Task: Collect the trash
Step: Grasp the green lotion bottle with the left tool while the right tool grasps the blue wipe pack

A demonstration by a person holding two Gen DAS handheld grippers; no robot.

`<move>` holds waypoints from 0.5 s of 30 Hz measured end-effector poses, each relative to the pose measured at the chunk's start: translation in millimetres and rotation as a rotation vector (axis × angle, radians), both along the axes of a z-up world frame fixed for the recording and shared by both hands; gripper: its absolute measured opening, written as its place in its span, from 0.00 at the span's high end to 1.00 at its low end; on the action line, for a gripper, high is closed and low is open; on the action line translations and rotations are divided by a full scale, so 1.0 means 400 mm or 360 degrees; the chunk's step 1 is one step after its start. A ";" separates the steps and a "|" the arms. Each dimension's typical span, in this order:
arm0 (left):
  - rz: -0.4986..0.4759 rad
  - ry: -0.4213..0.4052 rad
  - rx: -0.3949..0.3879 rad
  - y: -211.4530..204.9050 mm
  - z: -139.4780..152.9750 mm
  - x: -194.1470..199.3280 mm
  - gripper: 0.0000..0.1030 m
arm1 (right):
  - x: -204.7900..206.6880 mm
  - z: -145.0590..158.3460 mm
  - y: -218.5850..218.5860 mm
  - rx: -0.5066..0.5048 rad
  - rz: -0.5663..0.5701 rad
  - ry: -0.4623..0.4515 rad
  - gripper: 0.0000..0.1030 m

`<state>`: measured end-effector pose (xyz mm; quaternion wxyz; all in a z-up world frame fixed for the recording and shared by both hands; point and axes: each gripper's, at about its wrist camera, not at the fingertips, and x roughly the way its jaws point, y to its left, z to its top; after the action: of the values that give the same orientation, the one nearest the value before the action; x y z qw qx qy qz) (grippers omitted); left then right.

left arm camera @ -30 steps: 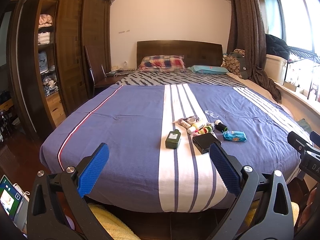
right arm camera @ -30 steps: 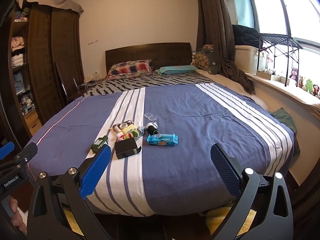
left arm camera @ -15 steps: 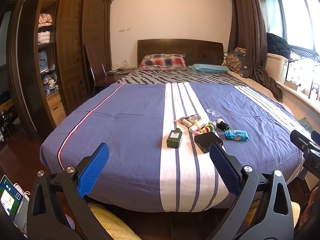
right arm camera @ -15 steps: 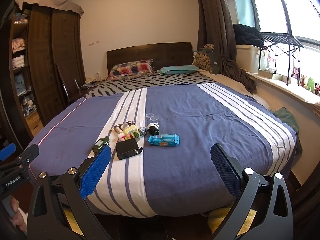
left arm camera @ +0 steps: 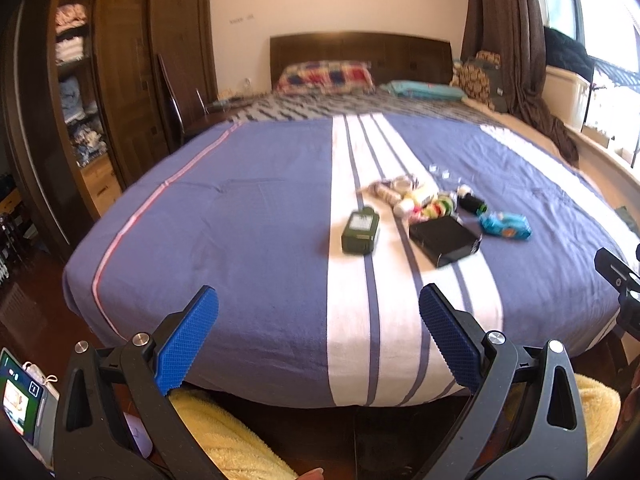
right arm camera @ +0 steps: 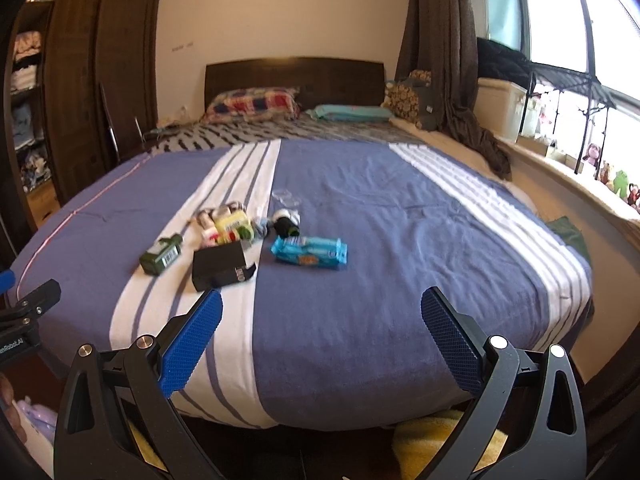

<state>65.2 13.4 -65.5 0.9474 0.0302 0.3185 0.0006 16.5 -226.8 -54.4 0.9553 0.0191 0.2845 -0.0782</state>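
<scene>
A small heap of litter lies on the blue striped bedspread (left arm camera: 248, 216): a dark green bottle (left arm camera: 360, 232) (right arm camera: 161, 254), a black box (left arm camera: 444, 240) (right arm camera: 219, 266), a blue snack packet (left arm camera: 506, 226) (right arm camera: 309, 252), a black roll (right arm camera: 286, 224), clear plastic (right arm camera: 286, 198) and several small colourful containers (left arm camera: 416, 200) (right arm camera: 226, 226). My left gripper (left arm camera: 318, 332) hangs open before the bed's foot, well short of the bottle. Also open and empty, my right gripper (right arm camera: 320, 336) stands short of the box and packet.
A dark wardrobe (left arm camera: 120, 80) with open shelves and a chair (left arm camera: 176, 92) stand left of the bed. Pillows (right arm camera: 256, 104) lie by the headboard. A curtain (right arm camera: 444, 60), storage box and windowsill with toys (right arm camera: 616, 184) run along the right. Yellow cloth (left arm camera: 224, 436) lies below the grippers.
Both grippers have moved closer to the bed, so the heap of items looks larger and nearer. Both stay open.
</scene>
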 end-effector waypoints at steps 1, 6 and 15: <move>-0.0007 0.0023 0.0000 0.001 -0.015 0.018 0.08 | 0.012 -0.010 -0.002 0.0005 0.0000 0.0019 0.03; -0.0031 0.0109 0.0016 0.006 -0.072 0.115 0.08 | 0.085 -0.068 -0.006 -0.0047 -0.0025 0.0094 0.03; -0.0153 0.0232 -0.0017 -0.022 -0.160 0.288 0.08 | 0.254 -0.171 -0.090 0.0182 -0.0085 0.0229 0.03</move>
<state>180.5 4.6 -129.7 0.9209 0.0402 0.3847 -0.0488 118.2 -262.9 -122.6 0.9273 0.0754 0.3558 -0.0883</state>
